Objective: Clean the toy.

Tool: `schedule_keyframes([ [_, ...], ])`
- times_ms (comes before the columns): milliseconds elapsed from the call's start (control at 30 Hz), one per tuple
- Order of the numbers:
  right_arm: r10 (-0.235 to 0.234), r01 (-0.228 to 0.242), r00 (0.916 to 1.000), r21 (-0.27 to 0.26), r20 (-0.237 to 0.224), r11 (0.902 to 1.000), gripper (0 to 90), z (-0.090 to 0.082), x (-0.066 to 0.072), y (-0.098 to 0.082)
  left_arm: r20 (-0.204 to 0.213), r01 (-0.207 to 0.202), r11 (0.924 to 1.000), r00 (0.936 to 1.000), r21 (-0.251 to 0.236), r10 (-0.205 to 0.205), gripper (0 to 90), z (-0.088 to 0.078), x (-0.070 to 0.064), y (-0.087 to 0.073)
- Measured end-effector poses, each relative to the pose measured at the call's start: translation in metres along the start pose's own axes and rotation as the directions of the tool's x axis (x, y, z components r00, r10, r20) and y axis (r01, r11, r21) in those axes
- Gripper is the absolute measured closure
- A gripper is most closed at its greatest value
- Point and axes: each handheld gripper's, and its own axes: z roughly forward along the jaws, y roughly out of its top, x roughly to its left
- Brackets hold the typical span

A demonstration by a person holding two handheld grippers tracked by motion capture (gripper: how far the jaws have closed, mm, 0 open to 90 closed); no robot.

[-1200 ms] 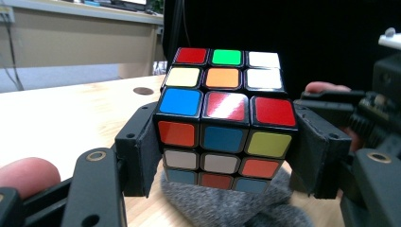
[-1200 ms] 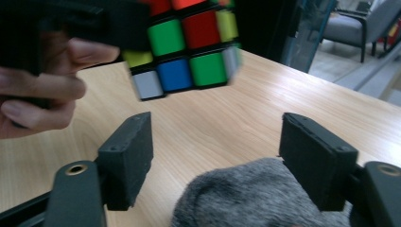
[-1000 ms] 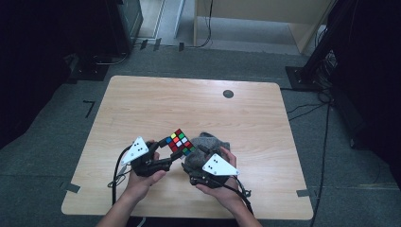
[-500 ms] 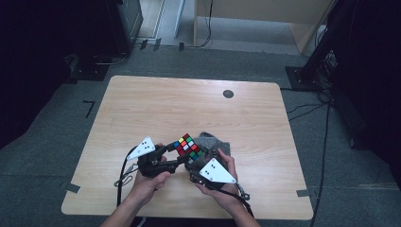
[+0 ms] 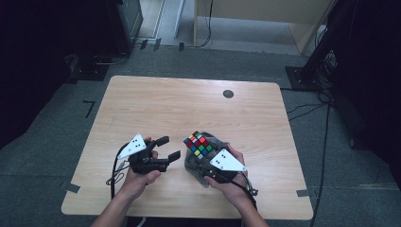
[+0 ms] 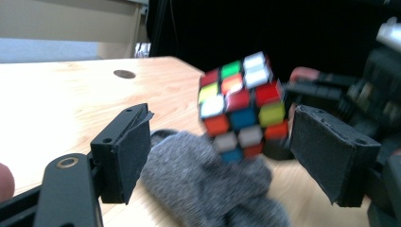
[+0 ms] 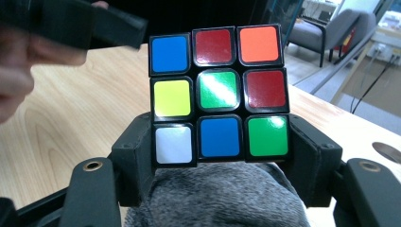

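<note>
Since a second ago the left hand-held gripper (image 5: 169, 148) has backed off to the left, away from the cube (image 5: 198, 144), which it was up against then; its jaws have just been opening, and they now stand well apart with nothing between them. From the left gripper view the two black pads (image 6: 130, 153) frame the cube and the grey cloth (image 6: 208, 187) from a distance, touching neither. The right hand-held gripper (image 7: 221, 144) has the cube: its jaws closed a little within the last second and now press on the bottom row from both sides, the white square by one pad and a green one by the other. That face reads blue, dark red, orange across the top, yellow, green, dark red in the middle, and white, blue, green below. The cube is held up off the worktop (image 5: 189, 104), tilted, with the cloth bunched right under it and over the front of the right gripper; in the high view the cloth (image 5: 191, 161) lies on the wood between the two hands, nearer the right one. Both of the person's hands grip their tools near the front edge of the worktop, the left hand (image 5: 137, 177) and the right hand (image 5: 231, 182) well apart. A dark round spot (image 5: 228, 93) sits in the wood near the far edge, well clear of everything.
</note>
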Motion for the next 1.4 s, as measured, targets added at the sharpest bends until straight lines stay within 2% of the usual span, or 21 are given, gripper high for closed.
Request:
schedule_keyframes([
  [100, 0.051, -0.051, 0.9986, 0.015, -0.011, 0.9986, 34.7, -0.003, -0.008, 0.003, -0.02, -0.063, 0.9974, 0.9977, 0.034, 0.064, 21.2, 0.004, -0.003, -0.003],
  [200, 0.104, -0.103, 0.9932, 0.019, -0.053, 0.9945, 34.7, -0.007, -0.015, 0.008, -0.047, -0.138, 0.9879, 0.9888, 0.071, 0.142, 21.1, 0.007, -0.006, -0.007],
  [300, 0.145, -0.143, 0.9827, 0.025, -0.116, 0.9895, 34.7, -0.011, -0.018, 0.015, -0.058, -0.196, 0.976, 0.9777, 0.095, 0.202, 21.1, 0.011, -0.011, -0.01],
  [467, 0.199, -0.192, 0.9605, 0.059, -0.194, 0.9797, 34.7, -0.011, -0.012, 0.023, -0.072, -0.278, 0.953, 0.9551, 0.121, 0.287, 21.6, 0.016, -0.019, -0.015],
  [633, 0.25, -0.234, 0.9424, 0.096, -0.223, 0.9676, 34.6, -0.008, -0.008, 0.025, -0.09, -0.355, 0.9222, 0.9245, 0.154, 0.371, 21.9, 0.019, -0.025, -0.02],
  [767, 0.285, -0.26, 0.9288, 0.129, -0.237, 0.9569, 34.7, -0.006, -0.006, 0.024, -0.095, -0.395, 0.9053, 0.9062, 0.155, 0.412, 21.5, 0.021, -0.028, -0.021],
  [833, 0.302, -0.272, 0.9212, 0.147, -0.246, 0.951, 34.6, -0.004, -0.004, 0.024, -0.087, -0.41, 0.8997, 0.901, 0.15, 0.425, 21.2, 0.021, -0.03, -0.022],
  [867, 0.309, -0.278, 0.9176, 0.153, -0.25, 0.9485, 34.6, -0.004, -0.002, 0.024, -0.087, -0.419, 0.8953, 0.8964, 0.15, 0.435, 21.0, 0.021, -0.031, -0.022],
  [967, 0.327, -0.287, 0.9081, 0.178, -0.262, 0.9411, 34.6, -0.001, 0.002, 0.024, -0.091, -0.435, 0.8878, 0.8881, 0.15, 0.451, 20.6, 0.022, -0.032, -0.023],
  [1067, 0.342, -0.292, 0.9002, 0.209, -0.269, 0.9332, 34.6, 0.003, 0.004, 0.023, -0.089, -0.446, 0.8834, 0.8834, 0.145, 0.46, 20.2, 0.021, -0.034, -0.023],
  [1133, 0.358, -0.302, 0.8918, 0.225, -0.276, 0.9262, 34.6, 0.004, 0.005, 0.022, -0.087, -0.453, 0.8796, 0.8797, 0.144, 0.468, 20.0, 0.022, -0.035, -0.024],
  [1167, 0.366, -0.307, 0.8885, 0.233, -0.277, 0.9228, 34.6, 0.005, 0.005, 0.022, -0.087, -0.462, 0.8752, 0.8749, 0.143, 0.476, 20.2, 0.022, -0.036, -0.024],
  [1200, 0.381, -0.319, 0.8825, 0.245, -0.275, 0.9155, 34.5, 0.005, 0.005, 0.022, -0.091, -0.475, 0.8688, 0.8675, 0.14, 0.489, 20.9, 0.022, -0.038, -0.024],
  [1233, 0.395, -0.33, 0.8737, 0.248, -0.285, 0.9106, 34.5, 0.005, 0.005, 0.021, -0.093, -0.481, 0.8663, 0.8643, 0.134, 0.494, 22.0, 0.021, -0.039, -0.024],
  [1267, 0.416, -0.349, 0.8595, 0.252, -0.297, 0.9024, 34.5, 0.006, 0.005, 0.021, -0.089, -0.486, 0.8637, 0.862, 0.132, 0.499, 23.5, 0.021, -0.04, -0.025],
  [1300, 0.43, -0.361, 0.8504, 0.258, -0.304, 0.8962, 34.5, 0.006, 0.005, 0.021, -0.09, -0.493, 0.8598, 0.8578, 0.131, 0.506, 24.9, 0.021, -0.04, -0.025],
  [1367, 0.441, -0.366, 0.8442, 0.275, -0.305, 0.8893, 34.4, 0.007, 0.005, 0.021, -0.094, -0.51, 0.8501, 0.8473, 0.132, 0.523, 26.7, 0.02, -0.041, -0.026],
  [1400, 0.449, -0.371, 0.8403, 0.282, -0.304, 0.8847, 34.4, 0.008, 0.004, 0.02, -0.1, -0.521, 0.8436, 0.8396, 0.129, 0.534, 27.6, 0.02, -0.042, -0.027],
])
